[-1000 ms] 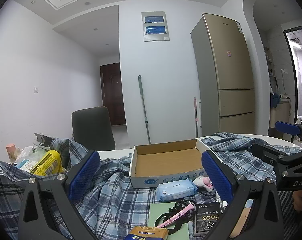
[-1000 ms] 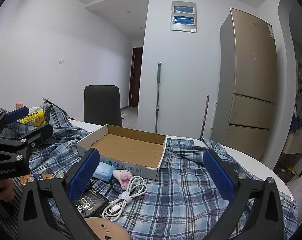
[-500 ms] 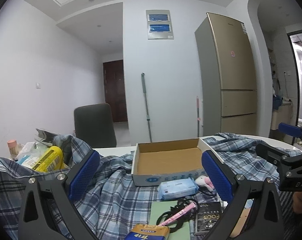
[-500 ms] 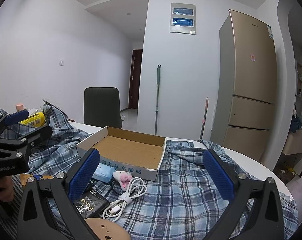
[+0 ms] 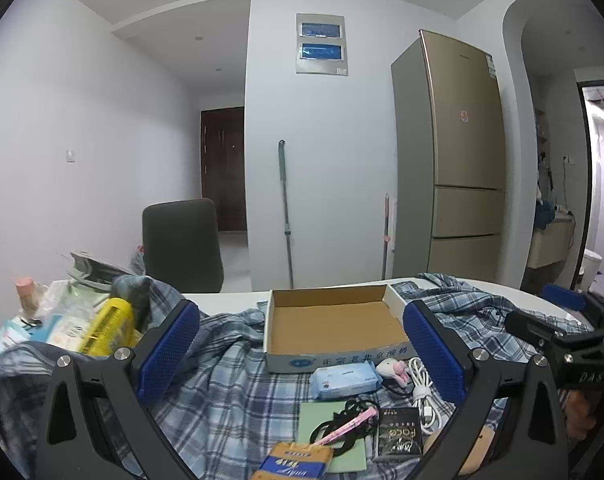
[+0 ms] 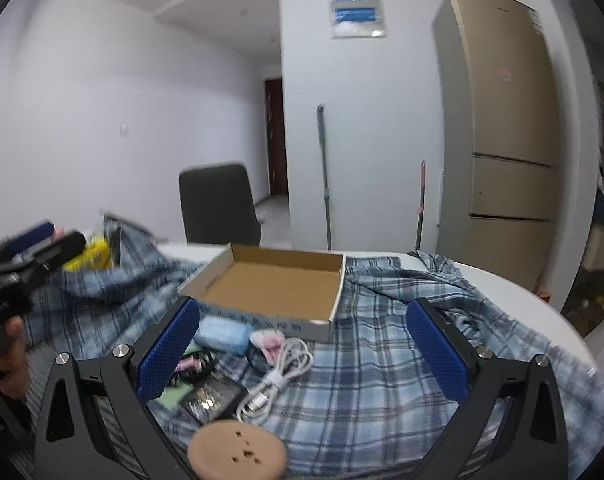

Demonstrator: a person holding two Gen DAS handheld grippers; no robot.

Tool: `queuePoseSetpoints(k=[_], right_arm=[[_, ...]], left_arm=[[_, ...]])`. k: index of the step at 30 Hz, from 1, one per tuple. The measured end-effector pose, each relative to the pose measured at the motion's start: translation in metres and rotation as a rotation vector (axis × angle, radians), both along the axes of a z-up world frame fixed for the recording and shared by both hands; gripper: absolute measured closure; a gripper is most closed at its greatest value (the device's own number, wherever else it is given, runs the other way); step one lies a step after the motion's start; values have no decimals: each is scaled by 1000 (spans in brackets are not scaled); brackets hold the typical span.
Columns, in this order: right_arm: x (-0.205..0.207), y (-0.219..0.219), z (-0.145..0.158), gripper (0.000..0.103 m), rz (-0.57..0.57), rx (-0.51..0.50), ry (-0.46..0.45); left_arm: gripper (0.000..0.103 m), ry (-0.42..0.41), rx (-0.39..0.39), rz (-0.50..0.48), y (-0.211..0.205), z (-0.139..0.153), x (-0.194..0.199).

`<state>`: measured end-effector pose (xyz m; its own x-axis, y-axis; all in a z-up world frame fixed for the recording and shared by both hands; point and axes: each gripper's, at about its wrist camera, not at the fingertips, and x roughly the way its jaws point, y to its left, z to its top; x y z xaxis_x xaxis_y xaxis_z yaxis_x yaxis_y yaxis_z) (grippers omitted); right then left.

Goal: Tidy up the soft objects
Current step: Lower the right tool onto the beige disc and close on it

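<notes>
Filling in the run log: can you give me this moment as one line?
left gripper: jaws open, empty | right gripper: jaws open, empty | cardboard box: empty, on plaid shirt | tissue pack: ungrasped, before box

Right gripper (image 6: 302, 354): now lower and closer to the clutter than a second ago, and turned left, so the cardboard box (image 6: 273, 284) sits centred between its spread fingers (image 6: 167, 354) instead of left of centre; this view is newly motion-blurred. The white cable (image 6: 277, 378) and the tan disc (image 6: 237, 454) appear larger. Left gripper (image 5: 302, 350): slightly shifted, the box appearing a little further right between its fingers than before, with more of the yellow can (image 5: 107, 330) exposed at the bench's left edge.
</notes>
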<state>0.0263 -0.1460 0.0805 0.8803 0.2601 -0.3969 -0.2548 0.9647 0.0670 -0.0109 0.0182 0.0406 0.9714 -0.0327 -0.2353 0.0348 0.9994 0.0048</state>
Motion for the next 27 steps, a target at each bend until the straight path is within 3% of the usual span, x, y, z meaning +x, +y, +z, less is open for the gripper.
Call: queuePoseSetpoints(k=[3,10,16,21,24,27], right_arm=[[-7,2,4,0,0,-44,21],[-19,8,-17,0,54,30,170],[-31,27,-37,0,129,35,224],[-20,39,-54,2,153,6,280],[-12,41,-68,5,163,-4,344],[-5,44,-78,5,169,-15,398]], left_arm=[[0,34,-15,6,4,5,-12],[0,118,-97,5,11,-12,-36],[0,107,-59,1,1,-29,-52],[0,125,-28,-11,-2,-40,-43],[9,152,-33,-40,-1,-49,-37],[9,184,-56,-41,3,-53,-31]])
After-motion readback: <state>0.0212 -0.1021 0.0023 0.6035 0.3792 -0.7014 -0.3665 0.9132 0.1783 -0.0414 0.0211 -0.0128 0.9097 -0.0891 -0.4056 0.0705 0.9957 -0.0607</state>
